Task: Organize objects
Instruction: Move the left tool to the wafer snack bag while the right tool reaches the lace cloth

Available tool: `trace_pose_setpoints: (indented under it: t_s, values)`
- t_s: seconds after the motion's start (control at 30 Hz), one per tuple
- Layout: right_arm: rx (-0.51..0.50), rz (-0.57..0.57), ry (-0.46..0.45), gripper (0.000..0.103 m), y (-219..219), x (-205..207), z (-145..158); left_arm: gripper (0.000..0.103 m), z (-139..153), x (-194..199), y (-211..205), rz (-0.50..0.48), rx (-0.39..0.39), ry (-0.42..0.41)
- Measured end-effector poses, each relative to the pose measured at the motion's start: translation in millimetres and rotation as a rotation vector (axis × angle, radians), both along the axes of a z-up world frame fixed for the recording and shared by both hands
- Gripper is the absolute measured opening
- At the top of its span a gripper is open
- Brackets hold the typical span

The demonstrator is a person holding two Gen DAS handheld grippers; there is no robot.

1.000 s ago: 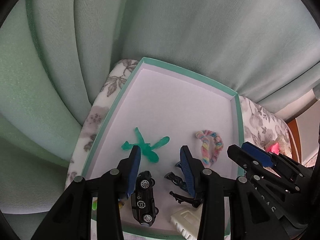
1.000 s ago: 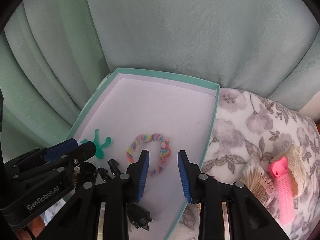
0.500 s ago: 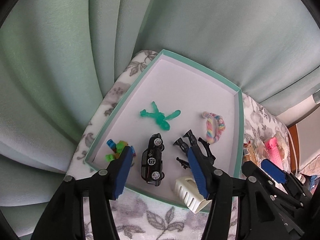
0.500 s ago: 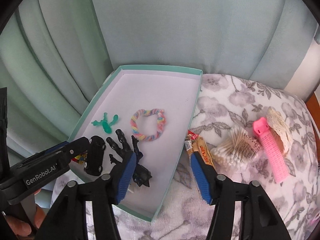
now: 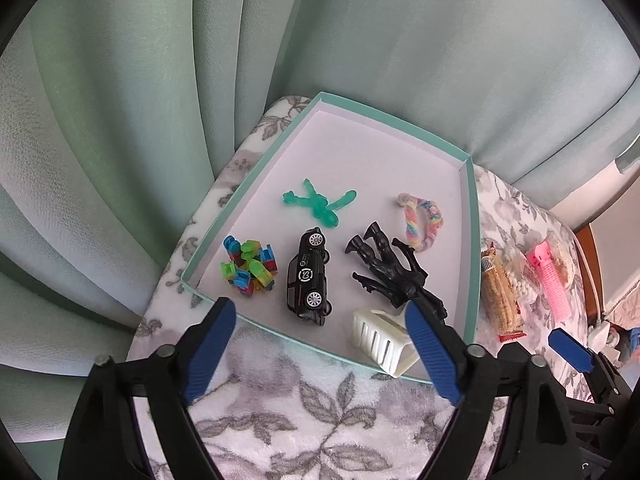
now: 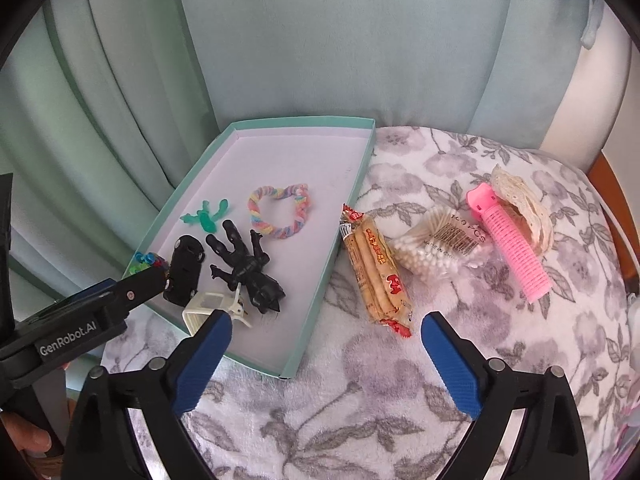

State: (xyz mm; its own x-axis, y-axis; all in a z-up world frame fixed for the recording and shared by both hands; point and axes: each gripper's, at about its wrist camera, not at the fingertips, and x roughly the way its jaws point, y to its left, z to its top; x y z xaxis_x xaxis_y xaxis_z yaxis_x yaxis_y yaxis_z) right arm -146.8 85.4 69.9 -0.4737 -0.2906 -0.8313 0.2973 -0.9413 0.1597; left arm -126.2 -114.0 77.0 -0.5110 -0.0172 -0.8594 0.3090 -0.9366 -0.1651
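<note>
The tray (image 6: 332, 248) is sitting ahead-left of your right hand-held gripper (image 6: 326, 344), already holding six small things. The snack pack (image 6: 376, 268), cotton swabs (image 6: 436, 244) and pink roller (image 6: 512, 248) are still waiting ahead-right. Both your hand-held grippers are gaping wide, empty.

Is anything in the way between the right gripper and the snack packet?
No. The right gripper is open just short of the snack packet, with only bare flowery cloth between them. The tray is off to its left.
</note>
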Motion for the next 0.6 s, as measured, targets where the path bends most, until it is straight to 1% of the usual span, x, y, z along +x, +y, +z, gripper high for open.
trace_pose_setpoints:
  t_s: [0.07,0.2,0.6]
  values:
    - [0.008,0.004,0.012,0.103,1,3,3,0.098,0,2,1,0.006,-0.006,0.008]
    - [0.006,0.004,0.031,0.103,4,8,9,0.098,2,7,6,0.013,-0.026,0.001]
    - [-0.014,-0.005,0.057,0.103,17,14,21,0.098,16,11,18,0.002,-0.047,0.005]
